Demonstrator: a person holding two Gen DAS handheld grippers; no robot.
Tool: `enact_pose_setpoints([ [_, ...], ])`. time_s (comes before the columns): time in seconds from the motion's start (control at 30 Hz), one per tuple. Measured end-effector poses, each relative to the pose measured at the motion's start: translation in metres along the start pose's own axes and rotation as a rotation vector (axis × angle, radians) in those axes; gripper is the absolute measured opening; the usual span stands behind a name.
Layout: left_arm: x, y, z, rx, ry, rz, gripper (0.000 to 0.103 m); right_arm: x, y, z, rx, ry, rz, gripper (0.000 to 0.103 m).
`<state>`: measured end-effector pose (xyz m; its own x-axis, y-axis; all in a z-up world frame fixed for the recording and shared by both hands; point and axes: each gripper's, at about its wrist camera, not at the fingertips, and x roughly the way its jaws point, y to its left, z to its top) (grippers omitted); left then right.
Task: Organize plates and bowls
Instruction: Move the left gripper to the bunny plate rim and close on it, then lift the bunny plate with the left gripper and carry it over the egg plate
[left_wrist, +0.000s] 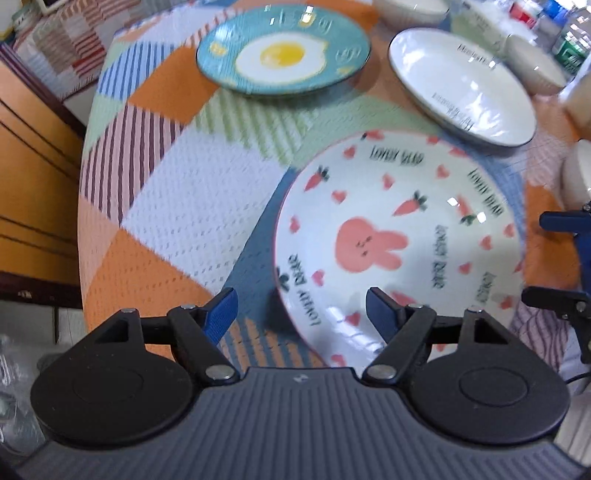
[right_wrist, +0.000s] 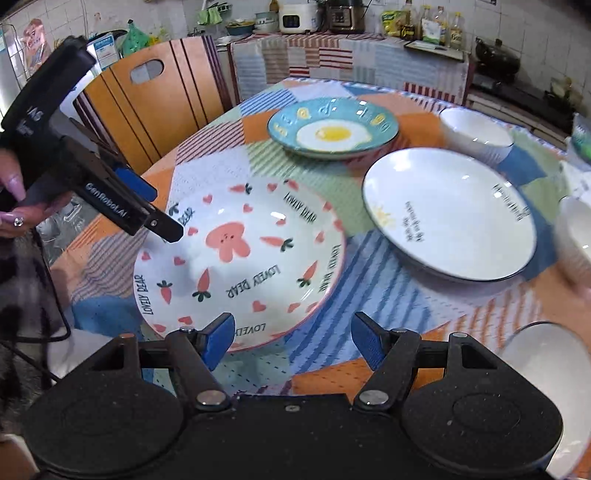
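A white plate with a pink rabbit and carrots (left_wrist: 399, 243) lies on the patchwork tablecloth; it also shows in the right wrist view (right_wrist: 243, 258). A teal fried-egg plate (left_wrist: 282, 51) (right_wrist: 334, 129) lies behind it. A white plate with dark rim (left_wrist: 461, 85) (right_wrist: 448, 214) lies to the right. My left gripper (left_wrist: 301, 314) (right_wrist: 162, 210) is open and empty, over the rabbit plate's near-left rim. My right gripper (right_wrist: 291, 338) is open and empty at that plate's near-right rim; its fingers (left_wrist: 554, 299) show at the right edge of the left wrist view.
White bowls stand at the back right (right_wrist: 476, 134), far right (right_wrist: 576, 236) and near right (right_wrist: 546, 373). A wooden chair (right_wrist: 147, 107) stands at the table's left. A kitchen counter with appliances and bottles (right_wrist: 332, 18) runs behind.
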<state>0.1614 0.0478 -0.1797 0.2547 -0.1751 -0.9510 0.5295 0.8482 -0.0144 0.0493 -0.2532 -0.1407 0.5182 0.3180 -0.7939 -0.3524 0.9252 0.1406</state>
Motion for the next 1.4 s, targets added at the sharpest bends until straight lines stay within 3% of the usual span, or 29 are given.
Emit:
enact_pose_setpoints([
  [0.13,0.007,0.005,-0.006,-0.06,0.002,-0.049,0.07,0.014,-0.004,-0.006,0.057,-0.015,0.051,0.074],
  [0.27,0.014,-0.002,-0.01,-0.035,0.008,-0.019,0.049,0.019,-0.011,-0.009,0.105,-0.074,0.098,0.071],
  [0.33,0.016,-0.002,-0.012,-0.036,0.006,-0.018,0.042,0.023,-0.015,-0.01,0.13,-0.073,0.104,0.057],
  [0.4,0.015,-0.006,-0.012,-0.031,0.006,-0.012,0.038,0.029,-0.018,-0.01,0.165,-0.055,0.102,0.037],
  [0.47,0.013,-0.012,-0.014,-0.022,-0.008,0.004,0.035,0.029,-0.017,-0.013,0.161,-0.064,0.052,0.025],
  [0.57,0.012,-0.014,-0.015,-0.038,-0.02,0.019,0.034,0.03,-0.022,-0.014,0.221,-0.066,0.077,0.022],
  [0.77,0.014,-0.004,-0.013,-0.102,-0.018,-0.023,0.031,0.039,-0.032,-0.01,0.293,-0.014,0.131,0.023],
  [0.87,0.015,-0.002,-0.013,-0.127,-0.013,-0.038,0.031,0.045,-0.035,-0.015,0.345,-0.031,0.159,0.025],
  [1.07,0.015,-0.003,-0.013,-0.153,-0.016,-0.029,0.031,0.042,-0.027,-0.015,0.248,-0.048,0.146,0.026],
  [1.4,-0.002,0.011,-0.018,-0.263,-0.054,-0.044,0.028,0.036,-0.027,-0.007,0.203,-0.037,0.18,0.025],
])
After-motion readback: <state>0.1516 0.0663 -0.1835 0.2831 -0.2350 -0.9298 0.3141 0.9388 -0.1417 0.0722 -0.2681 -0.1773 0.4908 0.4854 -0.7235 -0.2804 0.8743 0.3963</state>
